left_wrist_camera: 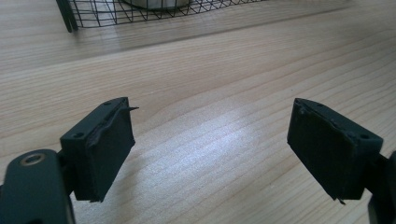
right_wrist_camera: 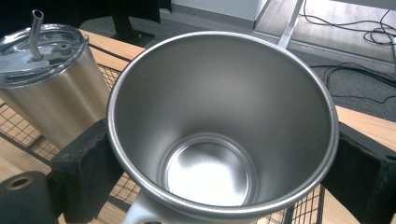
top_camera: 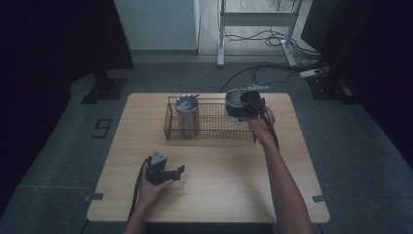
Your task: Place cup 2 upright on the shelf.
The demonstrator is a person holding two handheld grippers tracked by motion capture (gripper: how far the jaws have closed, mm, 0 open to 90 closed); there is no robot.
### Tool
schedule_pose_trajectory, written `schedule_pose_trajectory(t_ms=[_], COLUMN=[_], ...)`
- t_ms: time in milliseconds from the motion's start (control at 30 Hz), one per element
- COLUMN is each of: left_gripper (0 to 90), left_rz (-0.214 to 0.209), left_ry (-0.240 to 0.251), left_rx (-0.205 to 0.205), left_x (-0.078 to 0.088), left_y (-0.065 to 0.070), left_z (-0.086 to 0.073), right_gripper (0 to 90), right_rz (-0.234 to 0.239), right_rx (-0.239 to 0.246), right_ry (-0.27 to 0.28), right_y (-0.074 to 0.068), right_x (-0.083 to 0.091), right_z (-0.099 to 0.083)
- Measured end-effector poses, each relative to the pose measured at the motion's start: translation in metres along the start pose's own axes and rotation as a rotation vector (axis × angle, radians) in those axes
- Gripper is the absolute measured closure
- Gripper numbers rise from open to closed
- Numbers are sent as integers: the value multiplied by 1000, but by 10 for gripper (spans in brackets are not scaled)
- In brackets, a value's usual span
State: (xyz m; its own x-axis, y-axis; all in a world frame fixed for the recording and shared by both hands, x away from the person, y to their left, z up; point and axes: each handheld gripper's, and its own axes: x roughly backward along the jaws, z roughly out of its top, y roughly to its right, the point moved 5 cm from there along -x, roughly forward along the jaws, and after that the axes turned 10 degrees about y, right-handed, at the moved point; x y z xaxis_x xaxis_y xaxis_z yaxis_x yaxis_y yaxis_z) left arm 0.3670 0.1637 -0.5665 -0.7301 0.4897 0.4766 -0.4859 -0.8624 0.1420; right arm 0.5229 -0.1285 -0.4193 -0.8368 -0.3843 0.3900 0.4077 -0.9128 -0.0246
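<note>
Wooden desk [top_camera: 209,165], dim room: right gripper [top_camera: 242,108] has its jaws clenched on an open steel cup [right_wrist_camera: 219,126], upright over the wire basket [top_camera: 214,127]; left gripper [left_wrist_camera: 210,149] rests released, well apart.

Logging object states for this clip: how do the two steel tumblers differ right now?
The left tumbler wears a clear lid with a straw; the right tumbler is open and empty. The left tumbler stands free in the wire basket; the right gripper clamps the right tumbler. Both are brushed steel.
</note>
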Motion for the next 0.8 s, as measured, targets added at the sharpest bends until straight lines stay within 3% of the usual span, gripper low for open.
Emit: schedule_pose_trajectory(t_ms=[800], left_gripper=[146], left_rz=[-4], left_ry=[6], left_rx=[8], left_x=[2], left_y=[-1], left_z=[0], right_gripper=[74], right_rz=[-12], right_rx=[2], right_ry=[-44], right_y=[7], right_x=[-40], right_z=[3])
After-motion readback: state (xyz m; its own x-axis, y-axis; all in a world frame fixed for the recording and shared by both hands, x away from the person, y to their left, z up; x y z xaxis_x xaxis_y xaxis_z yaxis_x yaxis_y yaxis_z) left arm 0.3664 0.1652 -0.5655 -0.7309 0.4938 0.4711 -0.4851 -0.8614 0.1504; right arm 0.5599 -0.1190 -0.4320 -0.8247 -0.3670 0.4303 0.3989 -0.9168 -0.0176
